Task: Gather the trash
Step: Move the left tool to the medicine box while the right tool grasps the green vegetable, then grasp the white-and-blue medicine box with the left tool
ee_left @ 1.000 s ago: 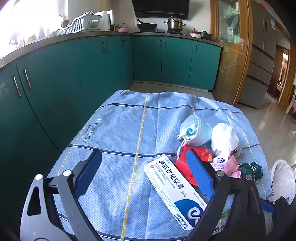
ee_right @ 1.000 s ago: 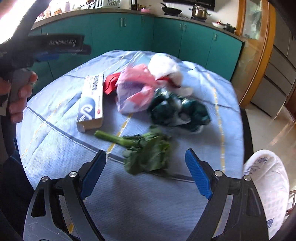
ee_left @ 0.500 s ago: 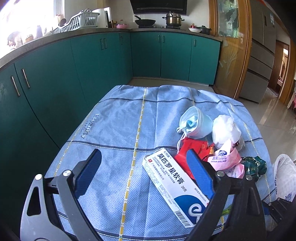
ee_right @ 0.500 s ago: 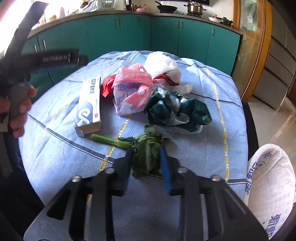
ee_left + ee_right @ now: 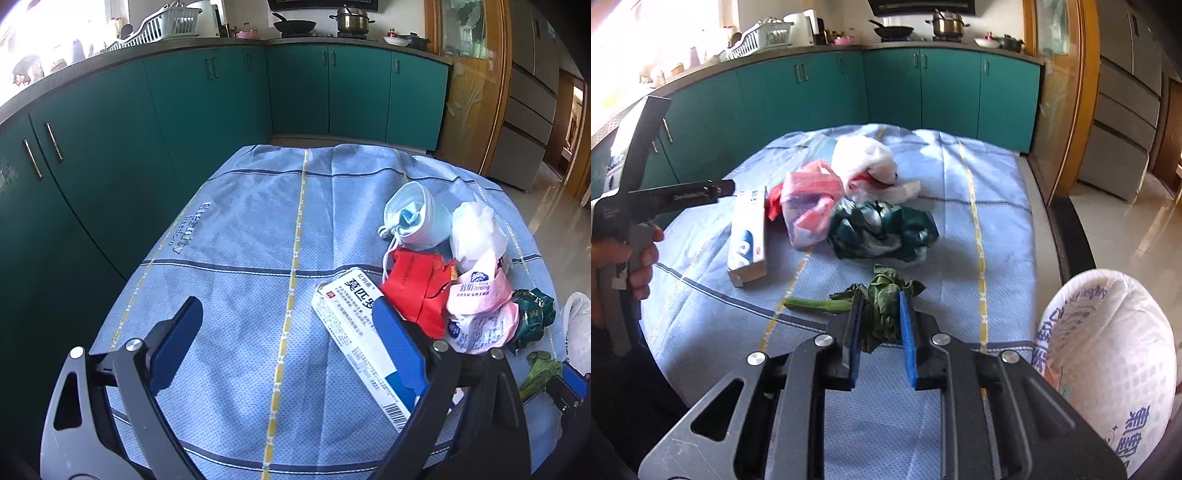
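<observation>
Wilted greens [image 5: 882, 314] — pinched in right gripper [image 5: 881, 328] jaws, just above bench [image 5: 960, 266]; left gripper [image 5: 288, 343] jaws wide, empty; box [image 5: 748, 240], wrappers [image 5: 882, 232], mask [image 5: 413, 218] uncollected — white bag [image 5: 1108, 369] beside

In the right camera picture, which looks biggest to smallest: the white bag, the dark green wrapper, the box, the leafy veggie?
1. White bag, though it's nearest the camera.
2. Dark green wrapper.
3. Box and leafy veggie look too alike to rank; the jaws hide part of the veggie.
</observation>
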Demonstrator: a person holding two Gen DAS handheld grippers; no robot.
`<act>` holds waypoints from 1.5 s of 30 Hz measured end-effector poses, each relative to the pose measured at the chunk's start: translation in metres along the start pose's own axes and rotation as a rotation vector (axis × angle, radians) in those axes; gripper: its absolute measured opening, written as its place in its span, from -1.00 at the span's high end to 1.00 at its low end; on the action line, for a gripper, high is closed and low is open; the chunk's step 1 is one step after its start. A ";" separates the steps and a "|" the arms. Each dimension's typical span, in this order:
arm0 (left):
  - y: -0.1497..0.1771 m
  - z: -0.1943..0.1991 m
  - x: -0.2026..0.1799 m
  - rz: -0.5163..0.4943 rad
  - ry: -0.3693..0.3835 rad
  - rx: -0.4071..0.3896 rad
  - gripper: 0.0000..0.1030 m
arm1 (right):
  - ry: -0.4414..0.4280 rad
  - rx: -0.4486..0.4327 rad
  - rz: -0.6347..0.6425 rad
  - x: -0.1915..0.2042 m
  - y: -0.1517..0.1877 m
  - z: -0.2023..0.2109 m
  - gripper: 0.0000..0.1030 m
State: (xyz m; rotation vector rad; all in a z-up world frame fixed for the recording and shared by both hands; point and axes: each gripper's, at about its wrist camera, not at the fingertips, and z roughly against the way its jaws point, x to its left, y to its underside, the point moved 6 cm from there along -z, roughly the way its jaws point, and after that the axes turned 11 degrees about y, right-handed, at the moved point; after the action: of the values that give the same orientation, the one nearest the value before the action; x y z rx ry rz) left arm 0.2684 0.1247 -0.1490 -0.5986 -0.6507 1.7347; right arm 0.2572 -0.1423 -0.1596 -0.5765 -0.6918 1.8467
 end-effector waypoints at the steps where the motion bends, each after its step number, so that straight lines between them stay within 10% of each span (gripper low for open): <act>1: 0.000 0.000 0.000 -0.001 0.001 -0.002 -0.80 | 0.008 0.008 0.002 0.000 0.001 -0.003 0.47; 7: 0.001 -0.002 0.000 -0.020 0.000 0.003 -0.80 | 0.024 0.012 0.037 0.011 0.000 -0.011 -0.35; 19: 0.001 -0.004 0.014 0.007 -0.007 0.003 -0.80 | 0.051 0.057 0.081 0.025 0.004 -0.030 -0.37; 22: 0.000 -0.002 0.016 0.021 -0.003 -0.004 -0.80 | 0.042 0.051 0.074 0.024 0.005 -0.028 -0.23; 27: -0.001 -0.001 0.027 0.071 0.005 -0.006 -0.80 | 0.012 0.032 0.039 0.018 0.003 -0.022 0.55; 41: 0.032 -0.014 -0.060 -0.076 0.302 0.130 -0.80 | 0.077 0.026 -0.032 -0.008 0.000 -0.017 0.58; 45: 0.043 -0.023 -0.076 -0.133 0.272 0.162 -0.80 | 0.080 0.029 -0.019 -0.005 0.002 -0.019 0.57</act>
State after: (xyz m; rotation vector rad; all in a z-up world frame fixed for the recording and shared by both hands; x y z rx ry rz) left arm 0.2724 0.0447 -0.1905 -0.6480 -0.3475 1.5308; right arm 0.2702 -0.1444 -0.1740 -0.6198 -0.6146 1.8028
